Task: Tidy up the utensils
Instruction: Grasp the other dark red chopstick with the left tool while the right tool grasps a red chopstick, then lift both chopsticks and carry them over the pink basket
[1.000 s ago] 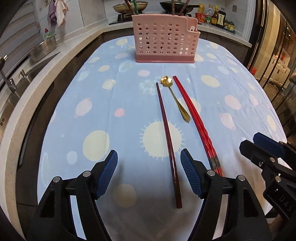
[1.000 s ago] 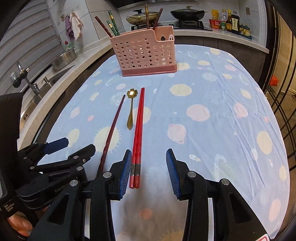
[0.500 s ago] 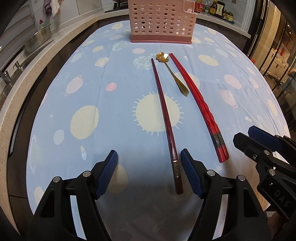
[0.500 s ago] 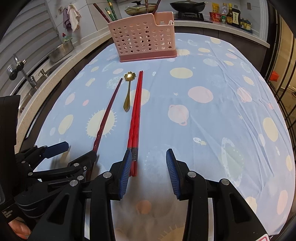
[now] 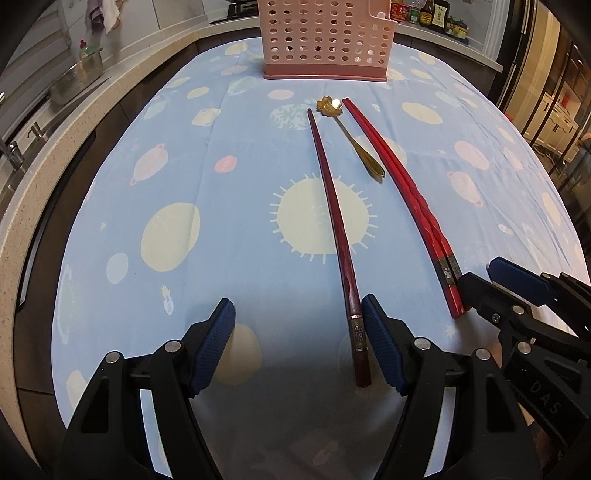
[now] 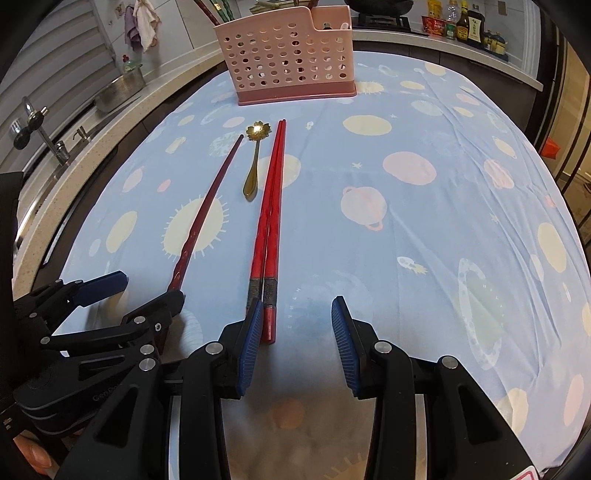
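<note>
A dark red chopstick (image 5: 334,218) (image 6: 201,218), a gold flower-headed spoon (image 5: 351,136) (image 6: 255,158) and a pair of bright red chopsticks (image 5: 406,188) (image 6: 269,214) lie side by side on the blue tablecloth. A pink perforated utensil holder (image 5: 327,38) (image 6: 291,55) stands at the far end, with some utensils in it. My left gripper (image 5: 299,343) is open, its right pad beside the dark chopstick's near end. My right gripper (image 6: 295,336) is open, its left pad at the red pair's near end.
A kitchen counter with a sink, tap (image 6: 37,125) and metal bowl (image 5: 77,77) curves along the left. Sauce bottles (image 6: 461,22) and a stove with pans stand behind the holder. The table edge falls away at the right.
Both grippers have drawn back towards me and lowered, so the chopsticks' near ends now sit at the fingertips. Nothing on the table has moved.
</note>
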Action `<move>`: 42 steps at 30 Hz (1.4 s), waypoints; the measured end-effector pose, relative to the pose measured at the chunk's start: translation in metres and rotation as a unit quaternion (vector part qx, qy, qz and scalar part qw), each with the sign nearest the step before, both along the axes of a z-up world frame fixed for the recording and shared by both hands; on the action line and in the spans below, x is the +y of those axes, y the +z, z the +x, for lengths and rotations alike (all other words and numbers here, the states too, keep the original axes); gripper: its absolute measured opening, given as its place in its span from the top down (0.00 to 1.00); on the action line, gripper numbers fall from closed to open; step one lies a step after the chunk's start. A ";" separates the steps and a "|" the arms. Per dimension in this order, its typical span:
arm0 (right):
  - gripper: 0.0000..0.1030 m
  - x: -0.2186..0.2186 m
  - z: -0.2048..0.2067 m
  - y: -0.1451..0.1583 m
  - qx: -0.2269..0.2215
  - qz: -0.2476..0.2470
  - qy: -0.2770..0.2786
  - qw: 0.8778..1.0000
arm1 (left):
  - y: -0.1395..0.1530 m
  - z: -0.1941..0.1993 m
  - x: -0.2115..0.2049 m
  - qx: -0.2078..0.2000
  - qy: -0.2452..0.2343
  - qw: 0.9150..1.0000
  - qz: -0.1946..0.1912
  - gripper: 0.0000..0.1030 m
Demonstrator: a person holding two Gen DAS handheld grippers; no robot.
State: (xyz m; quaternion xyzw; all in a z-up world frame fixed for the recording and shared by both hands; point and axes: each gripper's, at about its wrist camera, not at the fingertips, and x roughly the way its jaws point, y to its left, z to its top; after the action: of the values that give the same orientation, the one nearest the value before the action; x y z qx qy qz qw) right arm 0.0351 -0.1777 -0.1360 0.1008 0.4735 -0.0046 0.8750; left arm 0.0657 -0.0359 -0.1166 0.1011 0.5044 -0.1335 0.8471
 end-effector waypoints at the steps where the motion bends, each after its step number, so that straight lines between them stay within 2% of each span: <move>1: 0.63 0.000 0.000 0.000 -0.001 0.000 0.000 1.000 | 0.000 0.000 0.000 0.000 0.000 1.000 0.000 0.34; 7: 0.63 0.004 0.000 -0.002 0.000 -0.011 0.008 1.000 | 0.000 -0.001 0.001 -0.003 -0.002 1.000 -0.003 0.34; 11: 0.68 0.005 -0.002 -0.003 -0.005 -0.022 0.008 1.000 | 0.000 -0.002 0.002 -0.005 -0.005 1.000 -0.005 0.34; 14: 0.76 0.004 -0.003 -0.003 -0.006 -0.027 0.005 1.000 | 0.000 -0.005 0.001 -0.007 -0.007 1.000 -0.004 0.37; 15: 0.82 0.003 -0.003 -0.003 -0.006 -0.027 0.005 1.000 | 0.000 -0.005 0.001 -0.008 -0.009 1.000 -0.005 0.38; 17: 0.92 0.003 -0.003 -0.003 -0.007 -0.023 0.004 1.000 | 0.001 -0.008 -0.002 -0.011 -0.018 1.000 -0.006 0.49; 18: 0.92 0.002 -0.003 -0.004 -0.007 -0.020 0.004 1.000 | 0.002 -0.010 -0.004 -0.014 -0.025 1.000 -0.006 0.54; 20: 0.93 0.001 -0.004 -0.003 -0.008 -0.017 0.004 1.000 | 0.003 -0.012 -0.007 -0.016 -0.037 0.999 -0.008 0.71; 21: 0.93 0.001 -0.004 -0.003 -0.009 -0.014 0.005 1.000 | 0.004 -0.013 -0.008 -0.016 -0.041 0.999 -0.010 0.76; 22: 0.93 0.001 -0.005 -0.002 -0.010 -0.011 0.004 1.000 | 0.004 -0.014 -0.009 -0.013 -0.044 0.999 -0.014 0.88; 23: 0.93 0.001 -0.006 0.000 -0.013 -0.010 0.004 1.000 | 0.005 -0.014 -0.008 -0.011 -0.047 0.999 -0.017 0.92; 26: 0.93 0.001 -0.009 0.007 -0.023 -0.009 0.003 1.000 | 0.008 -0.015 -0.004 -0.003 -0.047 0.998 -0.032 0.93; 31: 0.93 -0.004 -0.014 0.030 -0.049 -0.001 -0.002 0.999 | 0.027 -0.015 0.005 -0.018 -0.037 0.998 -0.048 0.93; 42: 0.93 -0.027 -0.007 0.119 -0.148 0.011 -0.024 0.989 | 0.092 0.012 0.022 -0.071 -0.003 0.994 -0.086 0.93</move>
State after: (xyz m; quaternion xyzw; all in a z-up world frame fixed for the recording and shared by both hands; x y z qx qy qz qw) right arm 0.0280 -0.2048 -0.0172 0.1214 0.3367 -0.0059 0.9337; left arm 0.0780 -0.0134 -0.0241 0.0381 0.4292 -0.1714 0.8860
